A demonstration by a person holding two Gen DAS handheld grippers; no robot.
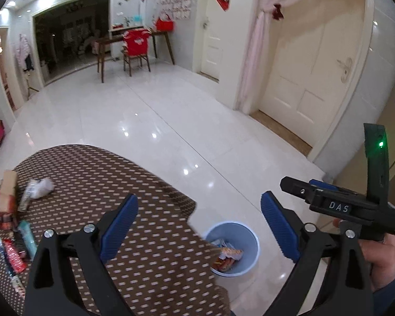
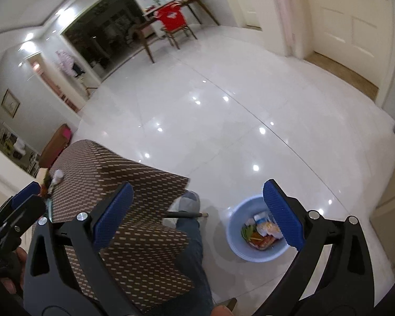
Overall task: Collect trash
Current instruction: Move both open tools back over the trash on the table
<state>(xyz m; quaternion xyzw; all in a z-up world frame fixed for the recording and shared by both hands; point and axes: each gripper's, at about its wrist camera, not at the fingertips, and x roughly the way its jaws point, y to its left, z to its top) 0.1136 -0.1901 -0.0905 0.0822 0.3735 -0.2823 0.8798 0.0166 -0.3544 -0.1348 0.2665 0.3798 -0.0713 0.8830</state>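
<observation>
Left wrist: glossy white tile floor [image 1: 150, 121], brown dotted tablecloth [image 1: 97, 173] with leftover wrappers [image 1: 15, 239]. Left gripper [image 1: 197, 226] spread wide, empty. Light blue round plastic bin [image 1: 250, 252] on floor holds trash.

Right wrist: right gripper [image 2: 197, 218] wide, empty, above bin [image 2: 237, 223].

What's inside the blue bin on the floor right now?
The blue bin holds crumpled wrappers: white, orange-red and a bit of green. From the left wrist view the tablecloth edge hides its near side. Whatever lies under the top layer is covered.
</observation>
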